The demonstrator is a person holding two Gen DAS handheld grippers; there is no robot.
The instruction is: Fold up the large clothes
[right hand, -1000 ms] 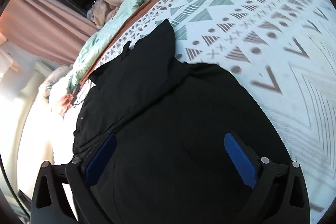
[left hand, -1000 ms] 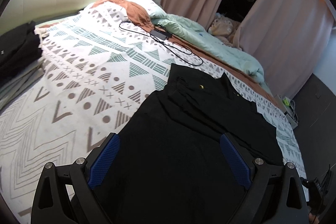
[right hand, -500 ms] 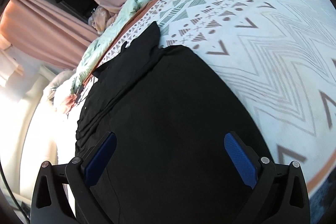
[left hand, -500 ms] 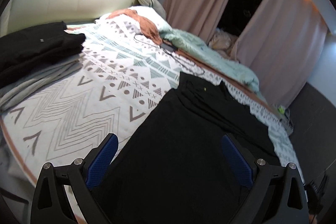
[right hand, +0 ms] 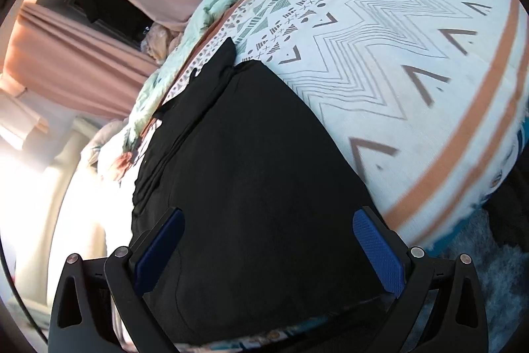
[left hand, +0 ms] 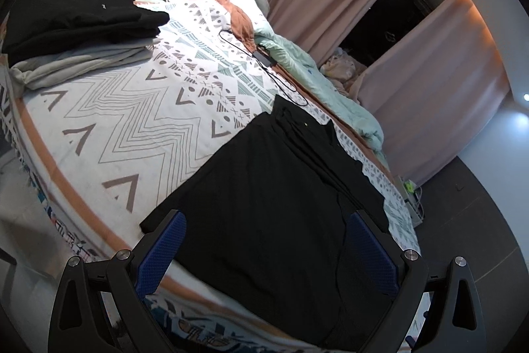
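1. The black garment (left hand: 281, 204) lies spread flat on the patterned bedspread (left hand: 132, 128), its near hem reaching the orange-banded edge of the bed; in the left wrist view it runs from 6 o'clock up toward 1 o'clock, with creased folds along its far side.
2. In the right wrist view the same garment (right hand: 258, 187) fills the middle and lower frame, narrowing toward 11 o'clock.
3. The left gripper (left hand: 267, 250) hovers over the near hem with its blue-padded fingers (left hand: 162, 250) spread wide, nothing between them.
4. The right gripper (right hand: 269, 248) likewise stands wide apart above the cloth, its pads (right hand: 378, 253) clear of the fabric.
5. A folded stack of black and grey clothes (left hand: 79, 25) sits at 10 o'clock in the left view, well apart from the garment.
6. A black cable with adapter (left hand: 264, 60) lies at 12 o'clock, beside a mint quilt (left hand: 317, 81).
7. Pink curtains (left hand: 429, 62) hang at 2 o'clock.
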